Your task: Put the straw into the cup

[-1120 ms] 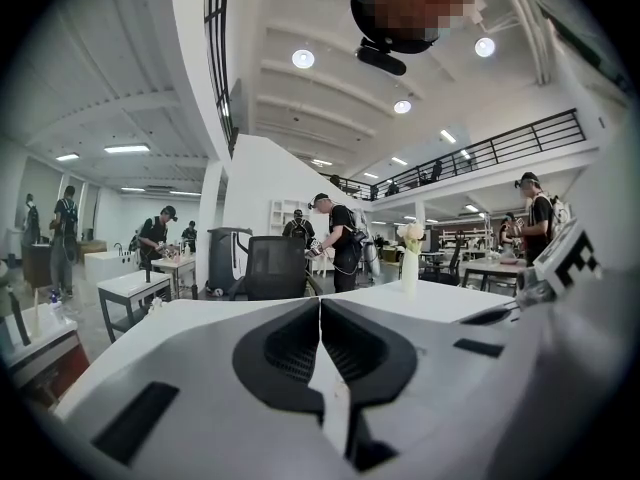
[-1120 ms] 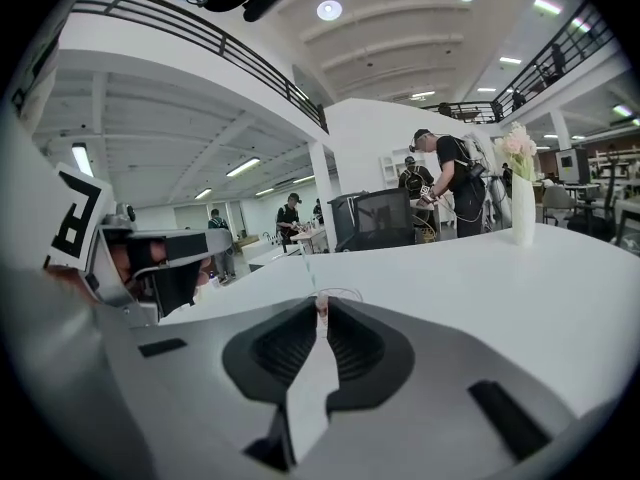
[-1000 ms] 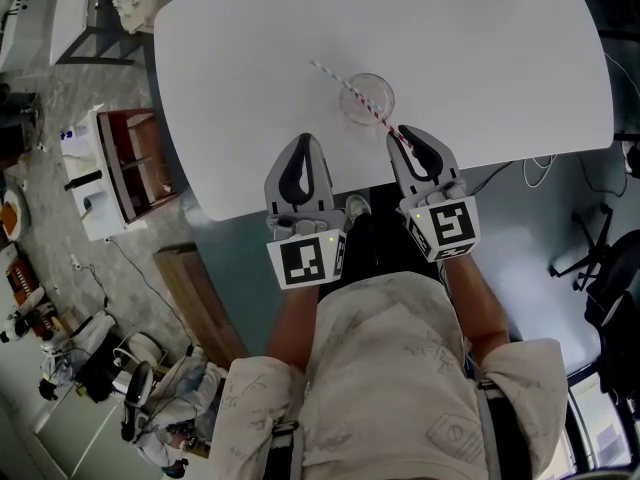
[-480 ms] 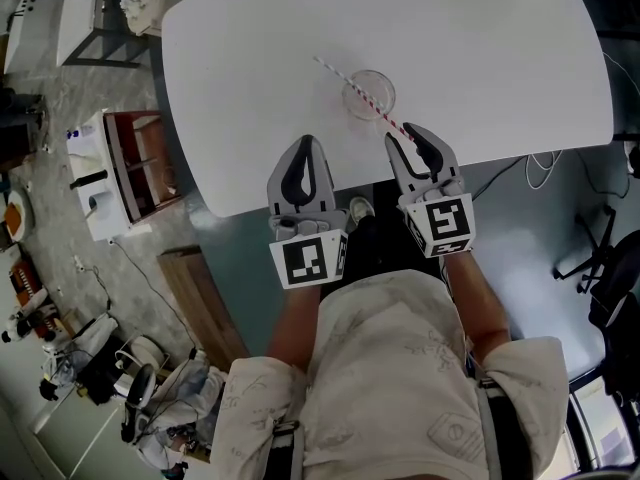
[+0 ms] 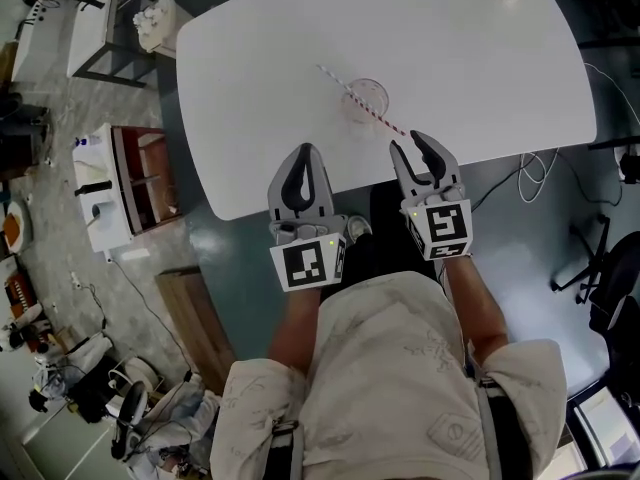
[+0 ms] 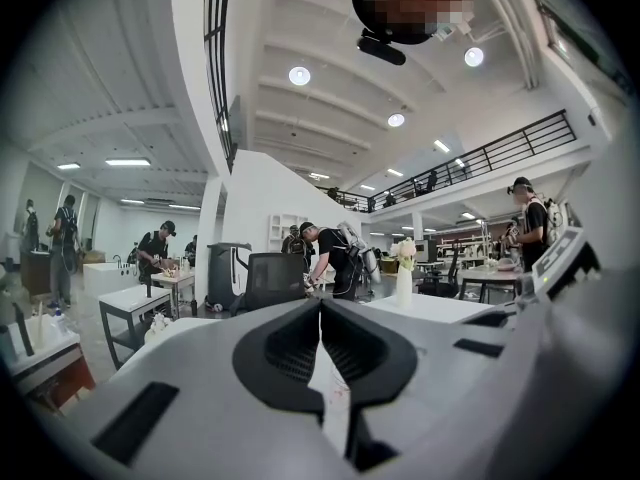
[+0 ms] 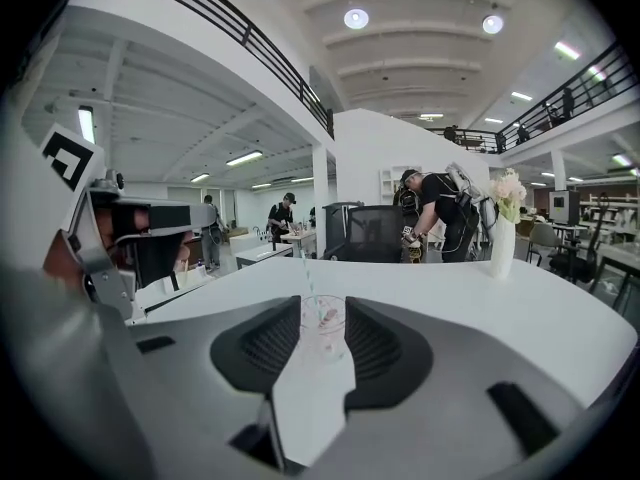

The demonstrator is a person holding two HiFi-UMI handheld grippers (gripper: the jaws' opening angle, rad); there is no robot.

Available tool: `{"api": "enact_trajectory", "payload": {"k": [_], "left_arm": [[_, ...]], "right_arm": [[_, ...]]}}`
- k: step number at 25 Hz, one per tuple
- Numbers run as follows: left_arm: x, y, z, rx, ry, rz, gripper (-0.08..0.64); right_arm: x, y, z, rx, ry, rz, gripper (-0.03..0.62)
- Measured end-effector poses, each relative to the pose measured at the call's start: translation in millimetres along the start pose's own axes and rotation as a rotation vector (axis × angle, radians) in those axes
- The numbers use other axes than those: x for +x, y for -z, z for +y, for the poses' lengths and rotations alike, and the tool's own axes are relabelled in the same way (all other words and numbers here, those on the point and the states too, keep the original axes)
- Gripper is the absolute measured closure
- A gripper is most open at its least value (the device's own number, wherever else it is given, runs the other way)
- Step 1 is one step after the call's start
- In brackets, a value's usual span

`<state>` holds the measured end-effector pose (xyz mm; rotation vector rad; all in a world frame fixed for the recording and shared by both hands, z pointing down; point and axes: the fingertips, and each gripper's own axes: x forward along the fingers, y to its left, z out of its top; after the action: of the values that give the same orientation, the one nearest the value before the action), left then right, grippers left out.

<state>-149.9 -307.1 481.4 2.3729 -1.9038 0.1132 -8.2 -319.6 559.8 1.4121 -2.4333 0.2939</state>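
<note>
Two grippers, the left gripper [image 5: 303, 151] and the right gripper [image 5: 406, 140], hang at the near edge of the white bench [image 5: 480, 78]. The clear cup [image 5: 366, 97] stands on the bench just past them. The striped straw [image 5: 345, 85] lies slanted over the cup's mouth. Its long line runs from far left to near right, and it sticks out past the rim on both sides. Its near end points at the right gripper, just in front of the tips.

The right gripper is the nearer one to the cup. Its fingers [image 7: 385, 353] have just been opening and now stand wide apart, pressing on nothing. In the right gripper view the cup and straw show through the gap, a little ahead. The left gripper sits to the left of the cup, apart from the straw. Its fingers [image 6: 285, 353] are closed together with nothing in them.

The straw looks let go. A pull straight back, along the straw's line, seems least likely to knock it.

Some things are hard to see. The cup is see-through, so it is not clear if the straw's low end sits inside on the bottom or only rests across the rim. From above, the near end may be clear of the right tips or just touching one.
</note>
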Motion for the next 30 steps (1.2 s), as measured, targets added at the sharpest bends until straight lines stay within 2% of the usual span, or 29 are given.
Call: {"api": "enact_trajectory", "payload": {"k": [12, 23, 30], "left_arm": [[-51, -47, -6, 0.024, -0.001, -0.108, 0.554], [-99, -103, 8, 0.088, -0.038, -0.208, 0.554], [-124, -145, 5, 0.131, -0.035, -0.279, 0.554]], "right_arm": [[-61, -54, 7, -0.046, 0.063, -0.134, 0.454], [-122, -132, 19, -0.122, 0.111, -0.325, 0.454], [-157, -183, 21, -0.14, 0.145, -0.471, 0.457]]}}
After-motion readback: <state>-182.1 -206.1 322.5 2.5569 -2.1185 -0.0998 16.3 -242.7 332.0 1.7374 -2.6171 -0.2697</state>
